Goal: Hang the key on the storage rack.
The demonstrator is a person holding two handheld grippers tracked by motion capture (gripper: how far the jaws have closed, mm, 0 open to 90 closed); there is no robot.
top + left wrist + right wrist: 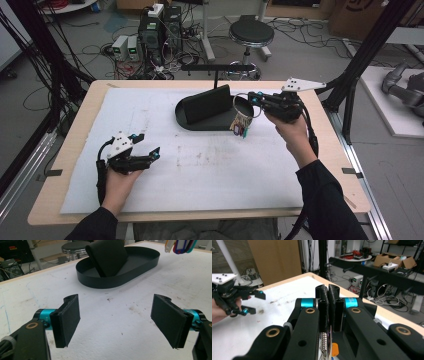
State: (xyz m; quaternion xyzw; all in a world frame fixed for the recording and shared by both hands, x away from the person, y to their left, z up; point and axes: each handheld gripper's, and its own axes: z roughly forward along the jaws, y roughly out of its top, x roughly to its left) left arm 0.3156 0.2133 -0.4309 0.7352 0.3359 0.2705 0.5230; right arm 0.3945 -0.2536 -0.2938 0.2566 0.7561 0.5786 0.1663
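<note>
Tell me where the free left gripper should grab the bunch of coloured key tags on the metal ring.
Probably the hanging tags, from the side and below: the right gripper is shut on the ring above, and the black oval tray sits behind. The left gripper is open.

A black oval tray (200,125) sits on the white mat (200,165), beside multicoloured key tags (241,127).

Light wooden table (70,150) under a white foam sheet (210,165); black oval metal tray (200,122) resting ahead of the open left gripper (147,145).
</note>
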